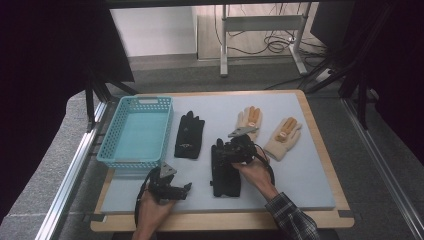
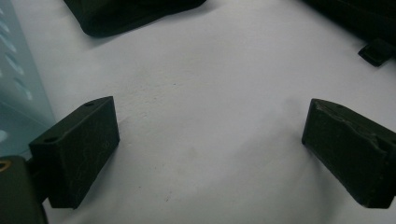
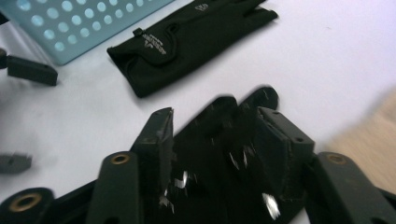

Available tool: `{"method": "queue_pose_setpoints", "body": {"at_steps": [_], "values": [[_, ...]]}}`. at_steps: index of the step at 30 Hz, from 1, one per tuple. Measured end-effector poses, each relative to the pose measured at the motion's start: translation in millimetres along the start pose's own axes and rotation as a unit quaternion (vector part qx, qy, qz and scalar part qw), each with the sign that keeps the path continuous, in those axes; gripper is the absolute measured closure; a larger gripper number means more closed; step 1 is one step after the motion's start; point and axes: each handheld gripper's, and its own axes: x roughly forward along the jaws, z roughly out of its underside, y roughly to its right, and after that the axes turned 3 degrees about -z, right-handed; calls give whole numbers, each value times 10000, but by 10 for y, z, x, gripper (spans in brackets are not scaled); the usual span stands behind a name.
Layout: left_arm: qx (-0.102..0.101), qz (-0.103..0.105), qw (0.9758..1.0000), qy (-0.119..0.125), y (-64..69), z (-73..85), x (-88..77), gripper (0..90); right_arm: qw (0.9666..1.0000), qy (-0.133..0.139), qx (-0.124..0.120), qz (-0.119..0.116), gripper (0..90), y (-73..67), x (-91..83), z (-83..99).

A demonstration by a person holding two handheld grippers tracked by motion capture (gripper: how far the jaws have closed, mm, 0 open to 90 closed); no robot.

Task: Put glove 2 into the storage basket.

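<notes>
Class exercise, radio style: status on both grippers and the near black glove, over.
Left gripper open, empty. Right gripper open over near black glove. Blue basket empty; path clear.

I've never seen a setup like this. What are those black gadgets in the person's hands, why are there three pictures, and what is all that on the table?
A person holds a hand-held two-jaw tool in each hand. One picture looks down from above; the other two come from cameras riding on each tool. On the table lie a blue basket, two black gloves and two tan gloves. The left gripper rests open over bare table, holding nothing. The right gripper hangs over the nearer black glove; its jaws stand apart with the glove's fingers between them, not pinched as far as I can tell. The other black glove lies beside the basket.
</notes>
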Motion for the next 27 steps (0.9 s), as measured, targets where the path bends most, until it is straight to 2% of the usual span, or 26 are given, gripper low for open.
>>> {"method": "queue_pose_setpoints", "body": {"at_steps": [3, 7, 16, 20, 22, 27], "values": [[-1, -1, 10000, -1, 0, 0, 1, 45, 10000, -59, -43, -5, 417, 8, 139, -89], [10, 2, 10000, -8, -2, 0, 0, 44, 9999, -128, -50, -4, 418, 29, 330, -215], [6, 2, 10000, -16, -2, -1, -2, 45, 9995, -242, -150, -148, 547, 44, 706, -458], [-4, 9, 10000, -9, -1, -1, -1, 45, 9993, -287, -183, -144, 553, 49, 849, -547], [-4, 13, 10000, -8, -1, 0, -1, 44, 9991, -320, -229, -142, 545, 43, 949, -592], [1, 12, 10000, -5, -2, 0, -1, 45, 9989, -382, -263, -64, 455, 54, 1178, -667]]}}
